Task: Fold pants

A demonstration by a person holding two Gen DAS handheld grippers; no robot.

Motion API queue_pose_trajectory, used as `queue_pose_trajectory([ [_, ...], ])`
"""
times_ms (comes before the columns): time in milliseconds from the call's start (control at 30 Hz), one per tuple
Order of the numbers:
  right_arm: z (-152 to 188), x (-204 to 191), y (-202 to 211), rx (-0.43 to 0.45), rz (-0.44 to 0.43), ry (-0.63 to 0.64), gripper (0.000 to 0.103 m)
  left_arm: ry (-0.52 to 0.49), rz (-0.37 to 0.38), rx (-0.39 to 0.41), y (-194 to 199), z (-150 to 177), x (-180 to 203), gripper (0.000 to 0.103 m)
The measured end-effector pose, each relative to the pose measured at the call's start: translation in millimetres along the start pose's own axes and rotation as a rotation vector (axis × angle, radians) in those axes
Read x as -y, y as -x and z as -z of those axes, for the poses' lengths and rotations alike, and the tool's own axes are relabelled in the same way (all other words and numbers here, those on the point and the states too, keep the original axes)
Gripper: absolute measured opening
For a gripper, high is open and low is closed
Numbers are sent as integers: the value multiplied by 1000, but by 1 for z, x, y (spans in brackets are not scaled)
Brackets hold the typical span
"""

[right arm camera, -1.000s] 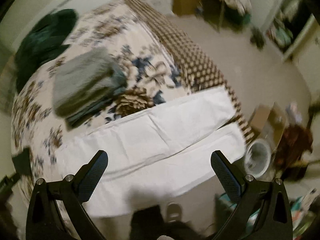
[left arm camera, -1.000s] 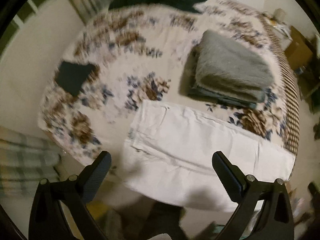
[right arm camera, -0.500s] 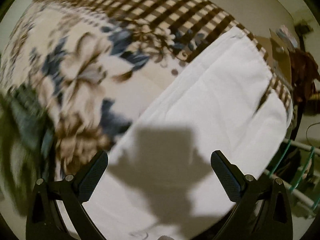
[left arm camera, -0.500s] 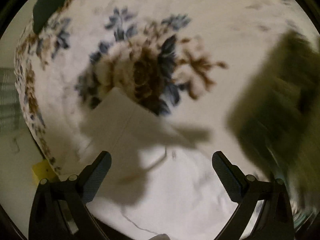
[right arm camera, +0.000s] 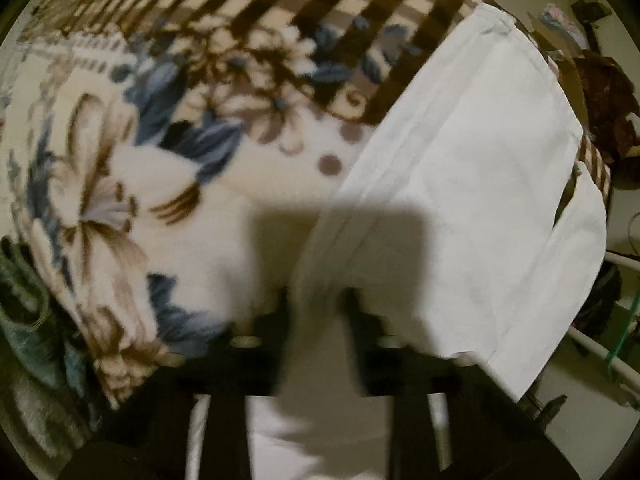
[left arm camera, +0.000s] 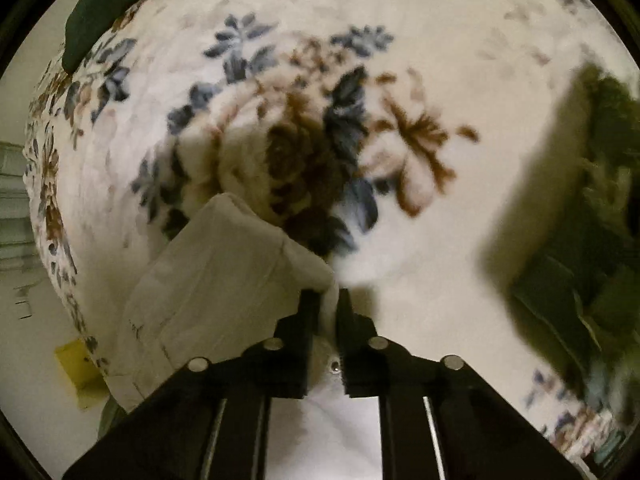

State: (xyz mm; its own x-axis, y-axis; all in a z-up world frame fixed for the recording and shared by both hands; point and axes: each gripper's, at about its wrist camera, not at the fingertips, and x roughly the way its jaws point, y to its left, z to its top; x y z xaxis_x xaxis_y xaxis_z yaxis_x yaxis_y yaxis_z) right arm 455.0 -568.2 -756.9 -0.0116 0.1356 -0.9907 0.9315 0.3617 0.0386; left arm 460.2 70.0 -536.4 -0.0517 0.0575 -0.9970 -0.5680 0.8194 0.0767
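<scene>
Left wrist view: the fingers (left arm camera: pixel 310 320) of the left gripper (left arm camera: pixel 328 300) are seen clamped on a fold of the white pants (left arm camera: pixel 224 272), with cloth pinched in the narrow gap between them. From the grip the pants are spread toward 10 o'clock, one corner lifted off the floral blanket (left arm camera: pixel 280 128) of the bed. A blurred stack of grey-green folded clothes (left arm camera: pixel 580 240) is seen at 3 o'clock, and a dark cloth (left arm camera: pixel 108 4) at 11 o'clock near the blanket's edge.

Right wrist view: the fingers (right arm camera: pixel 356 320) of the right gripper (right arm camera: pixel 318 304) are drawn close together on the pants (right arm camera: pixel 460 208), white cloth being held between them; the frame is motion-blurred. The pants are laid out toward 1 o'clock, reaching the checked border (right arm camera: pixel 320 4) of the blanket (right arm camera: pixel 168 184). Folded clothes (right arm camera: pixel 28 320) are glimpsed at 8 o'clock.
</scene>
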Motion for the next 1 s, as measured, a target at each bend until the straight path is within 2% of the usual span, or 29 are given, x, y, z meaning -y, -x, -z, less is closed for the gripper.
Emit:
queue_pose_trajectory([
  [133,17,10,21,36,-63,51,5,-10,71,70,39,19,-18,7],
  [267,41,32,49,66,-116,107,5,-12,144,129,80,48,-63,6],
  [400,77,63,78,83,-140,160,5,1,182,156,95,78,-104,4],
  [433,78,79,87,88,-138,178,4,1,181,153,96,88,-113,4],
  [467,86,105,99,90,-133,199,4,7,181,145,91,101,-126,4],
  [533,103,133,105,91,-115,234,4,-3,157,124,80,126,-144,4],
  [633,123,180,99,86,-74,270,4,3,107,75,51,161,-178,4],
  [767,136,229,59,34,-21,264,4,44,44,-10,-15,190,-210,4],
  [867,142,244,28,9,4,265,4,89,41,-46,-52,191,-219,4],
  [1000,147,257,1,18,21,272,4,122,66,-53,-73,182,-223,4],
])
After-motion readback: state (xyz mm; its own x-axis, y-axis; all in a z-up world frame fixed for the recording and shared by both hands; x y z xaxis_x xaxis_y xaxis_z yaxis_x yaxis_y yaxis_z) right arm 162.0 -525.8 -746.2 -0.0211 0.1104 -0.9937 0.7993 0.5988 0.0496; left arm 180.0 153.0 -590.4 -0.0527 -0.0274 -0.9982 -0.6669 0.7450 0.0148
